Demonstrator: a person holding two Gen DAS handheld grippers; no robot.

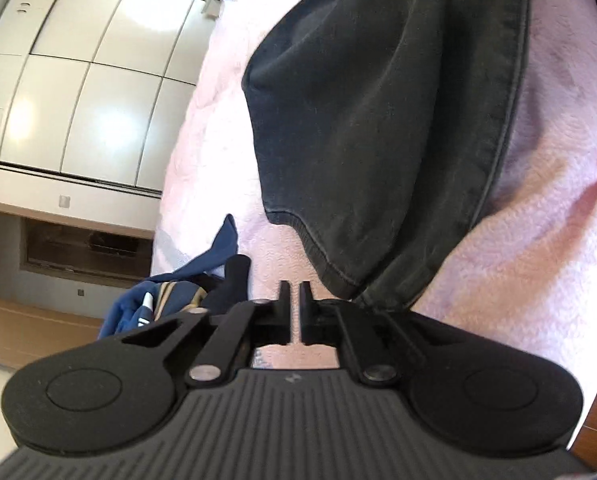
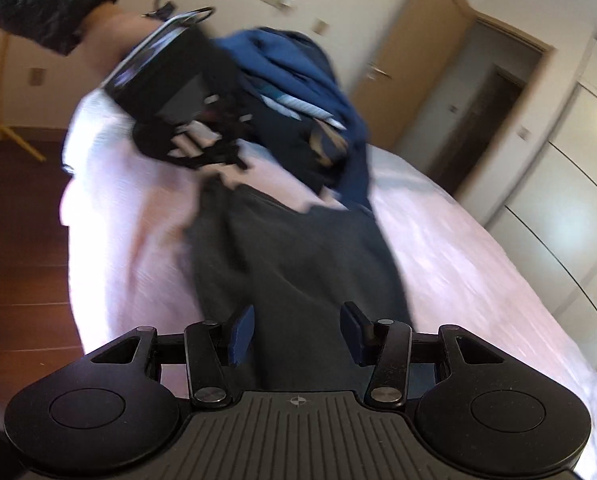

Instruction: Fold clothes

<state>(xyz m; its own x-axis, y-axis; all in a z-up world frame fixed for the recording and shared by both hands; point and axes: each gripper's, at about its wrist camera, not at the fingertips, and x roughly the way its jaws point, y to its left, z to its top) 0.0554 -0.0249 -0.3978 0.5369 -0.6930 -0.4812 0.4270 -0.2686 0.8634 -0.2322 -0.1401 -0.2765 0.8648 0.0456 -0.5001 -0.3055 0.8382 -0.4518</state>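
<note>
Our dark grey garment (image 1: 378, 120) lies spread on the pink bed (image 1: 538, 200), near a heap of blue clothes (image 2: 298, 92). Our left claw (image 1: 295, 300) is nearly closed beside the hem, gripping nothing we can see; our right claw (image 2: 296, 332) gapes wide over the cloth, empty. A shallow pinch could catch the bedspread too, or slip.
</note>
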